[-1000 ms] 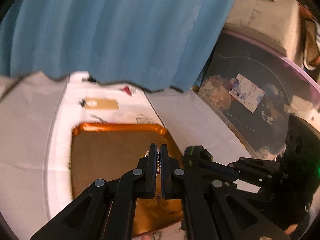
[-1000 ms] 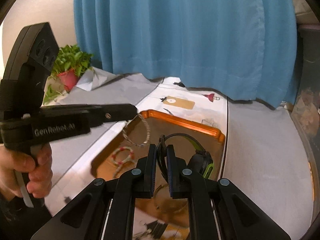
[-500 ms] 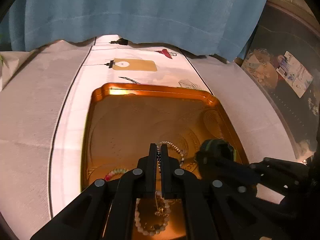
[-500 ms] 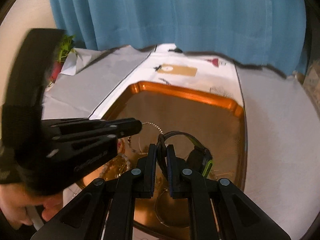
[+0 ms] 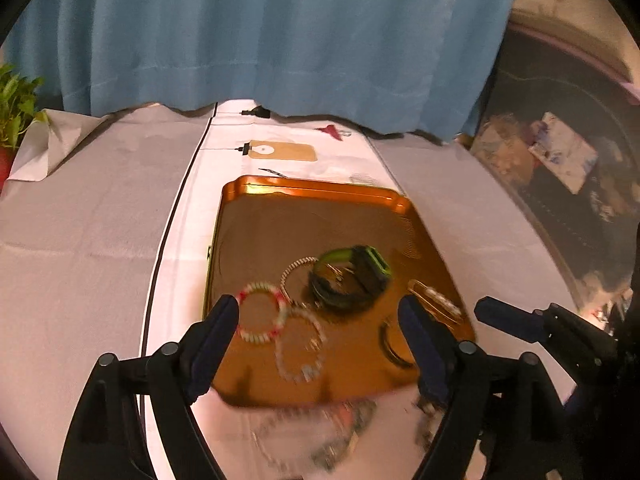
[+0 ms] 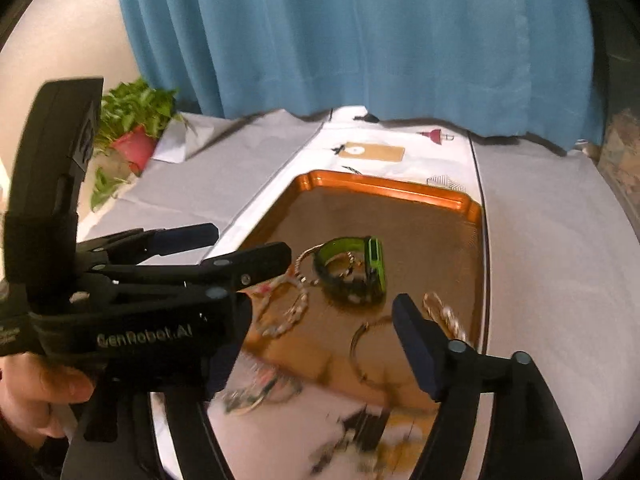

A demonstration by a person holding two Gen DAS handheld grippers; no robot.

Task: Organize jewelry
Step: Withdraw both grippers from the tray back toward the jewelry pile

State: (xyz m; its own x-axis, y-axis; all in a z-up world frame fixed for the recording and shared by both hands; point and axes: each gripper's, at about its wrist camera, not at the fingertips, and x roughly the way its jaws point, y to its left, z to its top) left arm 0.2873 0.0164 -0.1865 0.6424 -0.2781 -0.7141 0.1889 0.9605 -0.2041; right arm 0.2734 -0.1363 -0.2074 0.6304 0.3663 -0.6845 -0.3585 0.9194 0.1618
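A pale cloth-covered table (image 5: 80, 240) fronts a pleated blue curtain (image 5: 280, 32). Mid-frame, the glossy copper tray (image 5: 312, 188) holds beaded bracelets (image 5: 260, 312) and a green-black watch (image 5: 352, 280). Left gripper (image 5: 320, 320) and right gripper (image 6: 320, 320) both gape, holding nothing.

Each of the 2 fisheye views looks forward and down between its own hand-held gripper's fingers, from just above the near edge of the orange tray (image 5: 308, 186) on the table (image 5: 80, 216), facing the blue curtain (image 5: 280, 32) behind. The left view sits near the tray's near-left side, with the right hand-held gripper (image 5: 516, 326) entering at its right edge. The right view sits close beside it, with the left hand-held gripper (image 6: 224, 246) crossing its left half; both share the tray (image 6: 384, 188), curtain (image 6: 360, 32) and table (image 6: 560, 240).
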